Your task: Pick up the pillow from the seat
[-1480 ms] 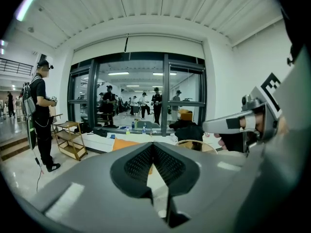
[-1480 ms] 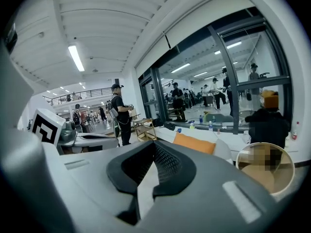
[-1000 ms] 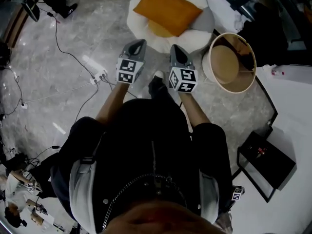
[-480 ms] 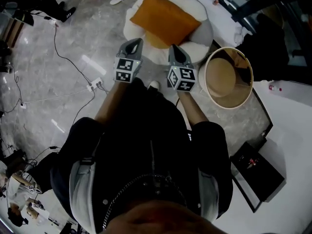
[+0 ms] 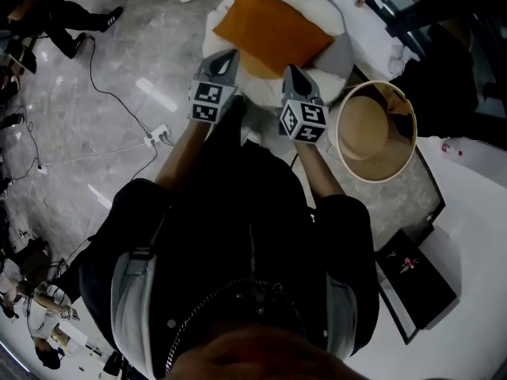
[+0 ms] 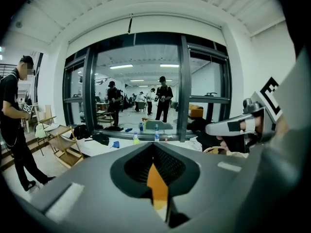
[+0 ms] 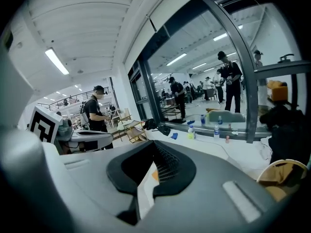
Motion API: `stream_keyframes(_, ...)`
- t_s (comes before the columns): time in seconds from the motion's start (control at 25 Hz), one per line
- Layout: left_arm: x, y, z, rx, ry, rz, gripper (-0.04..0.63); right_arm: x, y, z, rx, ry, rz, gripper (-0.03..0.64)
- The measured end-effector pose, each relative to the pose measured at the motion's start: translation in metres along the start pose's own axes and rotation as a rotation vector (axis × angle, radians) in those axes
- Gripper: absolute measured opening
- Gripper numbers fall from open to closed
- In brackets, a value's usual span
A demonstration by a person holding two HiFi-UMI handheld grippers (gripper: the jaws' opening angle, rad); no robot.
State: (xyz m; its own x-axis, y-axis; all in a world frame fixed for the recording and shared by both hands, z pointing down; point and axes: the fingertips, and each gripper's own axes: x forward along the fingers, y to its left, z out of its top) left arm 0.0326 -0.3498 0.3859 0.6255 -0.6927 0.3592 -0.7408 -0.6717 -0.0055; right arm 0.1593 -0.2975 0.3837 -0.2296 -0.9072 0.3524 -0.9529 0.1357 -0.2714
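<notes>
Left tool (image 5: 230, 55) nearer; pillow (image 5: 273, 28) just ahead

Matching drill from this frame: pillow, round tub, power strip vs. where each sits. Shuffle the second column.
1. pillow
2. round tub
3. power strip

a. on the floor at the person's left, cables attached
b. lying on the white seat
c. standing beside the seat, at the person's right

Pairs: 1-b, 2-c, 3-a

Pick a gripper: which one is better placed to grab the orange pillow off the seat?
Left, narrowly. Left gripper looks straight at the orange pillow; right gripper sees mostly the white seat. Both are shut and must open.
</notes>
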Motion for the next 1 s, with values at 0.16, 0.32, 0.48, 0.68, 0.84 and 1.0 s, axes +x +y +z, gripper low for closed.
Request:
stream_keyframes(0.16, 0.037, 0.027, 0.003, -0.005, 0.013, -0.016, 0.011, 0.033, -0.019, 0.01, 0.013, 0.011, -0.036, 0.003)
stream_keyframes(0.32, 0.067, 0.056, 0.009, -0.009, 0.021, -0.028, 0.011, 0.066, -0.029, 0.02, 0.015, 0.023, -0.058, 0.003)
stream_keyframes(0.48, 0.095, 0.088, 0.003, -0.009, 0.04, -0.039, 0.011, 0.101, -0.032, 0.021, 0.023, 0.04, -0.076, 0.003)
stream_keyframes(0.68, 0.127, 0.115, -0.01, -0.018, 0.057, -0.059, 0.011, 0.136, -0.042, 0.01, 0.035, 0.062, -0.102, 0.003)
stream_keyframes(0.84, 0.146, 0.133, -0.022, -0.024, 0.058, -0.075, 0.011, 0.16, -0.048, -0.002, 0.019, 0.079, -0.124, 0.003)
stream_keyframes(1.0, 0.172, 0.145, -0.035, -0.025, 0.059, -0.091, 0.011, 0.185, -0.063, -0.006, 0.012, 0.083, -0.14, 0.003)
